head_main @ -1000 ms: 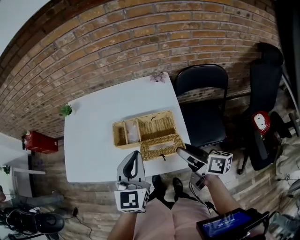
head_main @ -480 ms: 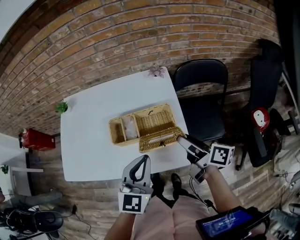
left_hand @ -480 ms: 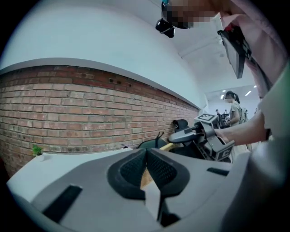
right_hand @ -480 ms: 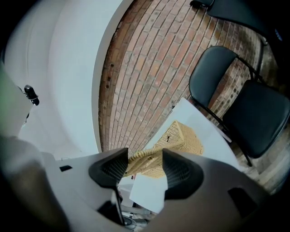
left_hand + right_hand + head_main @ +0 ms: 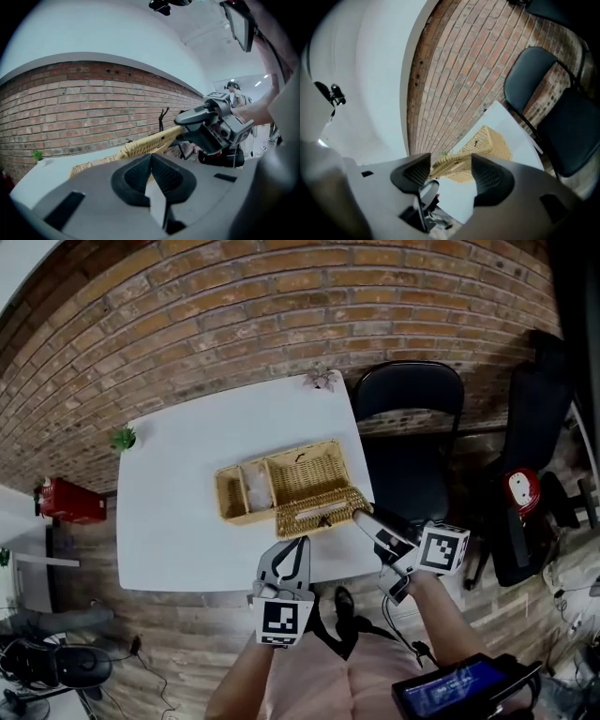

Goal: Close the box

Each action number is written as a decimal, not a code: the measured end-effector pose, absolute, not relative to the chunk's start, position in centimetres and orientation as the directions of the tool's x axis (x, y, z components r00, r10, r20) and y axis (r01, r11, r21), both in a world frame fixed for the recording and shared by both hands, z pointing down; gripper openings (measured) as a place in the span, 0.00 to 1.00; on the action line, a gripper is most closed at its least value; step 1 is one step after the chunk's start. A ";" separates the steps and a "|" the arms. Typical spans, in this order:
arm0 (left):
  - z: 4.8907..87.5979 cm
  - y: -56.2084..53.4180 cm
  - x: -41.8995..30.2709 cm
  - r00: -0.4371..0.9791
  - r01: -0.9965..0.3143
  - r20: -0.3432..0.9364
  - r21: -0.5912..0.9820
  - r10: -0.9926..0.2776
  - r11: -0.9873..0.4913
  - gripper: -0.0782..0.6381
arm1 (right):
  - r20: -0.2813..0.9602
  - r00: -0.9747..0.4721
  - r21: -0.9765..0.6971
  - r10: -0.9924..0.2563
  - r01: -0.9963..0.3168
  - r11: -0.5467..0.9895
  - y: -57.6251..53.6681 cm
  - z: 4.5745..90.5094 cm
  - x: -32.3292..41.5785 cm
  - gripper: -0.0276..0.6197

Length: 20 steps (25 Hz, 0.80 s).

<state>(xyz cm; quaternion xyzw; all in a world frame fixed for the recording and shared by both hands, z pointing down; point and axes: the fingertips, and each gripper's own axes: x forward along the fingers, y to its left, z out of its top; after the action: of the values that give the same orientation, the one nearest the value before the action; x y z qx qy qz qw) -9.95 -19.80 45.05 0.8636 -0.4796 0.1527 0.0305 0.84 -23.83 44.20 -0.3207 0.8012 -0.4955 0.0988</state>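
A wicker box (image 5: 302, 472) stands on the white table (image 5: 178, 521), near its front right. The hinged wicker lid (image 5: 319, 509) is tilted up off the table at the front. My right gripper (image 5: 362, 517) is shut on the lid's right end. In the right gripper view, the lid's edge (image 5: 452, 165) spans the gap of the right gripper (image 5: 450, 161). The left gripper view also shows the lid (image 5: 150, 141) raised, with its end in the right gripper (image 5: 182, 129). My left gripper (image 5: 298, 544) is shut and holds nothing, just in front of the lid. Its pads (image 5: 140, 173) meet.
The box's left compartment (image 5: 234, 493) holds something pale. A small green plant (image 5: 123, 438) and a pink flower (image 5: 322, 379) sit at the table's far corners. A black folding chair (image 5: 412, 427) stands right of the table. A brick wall runs behind.
The lid has risen from lying flat in front of the box, with the right gripper at its right end. The left gripper has moved right and closer to the lid.
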 end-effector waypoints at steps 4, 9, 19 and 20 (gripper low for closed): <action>44.9 -21.1 -9.9 0.510 -0.833 0.287 -0.071 -0.811 -0.549 0.12 | 0.158 -0.829 -0.729 -0.537 -0.465 0.503 -22.7 43.5 -1.5 0.64; 44.1 -22.5 -10.1 0.525 -0.834 0.271 -0.026 -0.807 -0.552 0.12 | 0.241 -0.826 -0.528 -0.510 -0.553 0.645 -22.0 43.6 -3.1 0.57; 42.4 -24.4 -10.8 0.532 -0.829 0.225 -0.056 -0.816 -0.556 0.12 | 0.283 -0.716 -0.291 -0.638 -0.698 0.654 -25.0 42.3 -3.5 0.35; 42.3 -24.5 -10.9 0.530 -0.831 0.224 -0.052 -0.818 -0.553 0.12 | 0.287 -0.702 -0.263 -0.651 -0.712 0.651 -25.2 42.3 -3.4 0.34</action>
<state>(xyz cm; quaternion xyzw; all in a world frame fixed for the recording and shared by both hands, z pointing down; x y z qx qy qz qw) -10.86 -24.54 42.35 0.8742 -0.4716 0.1117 0.0307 -3.41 -25.15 42.33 -0.3766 0.9048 -0.1801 -0.0836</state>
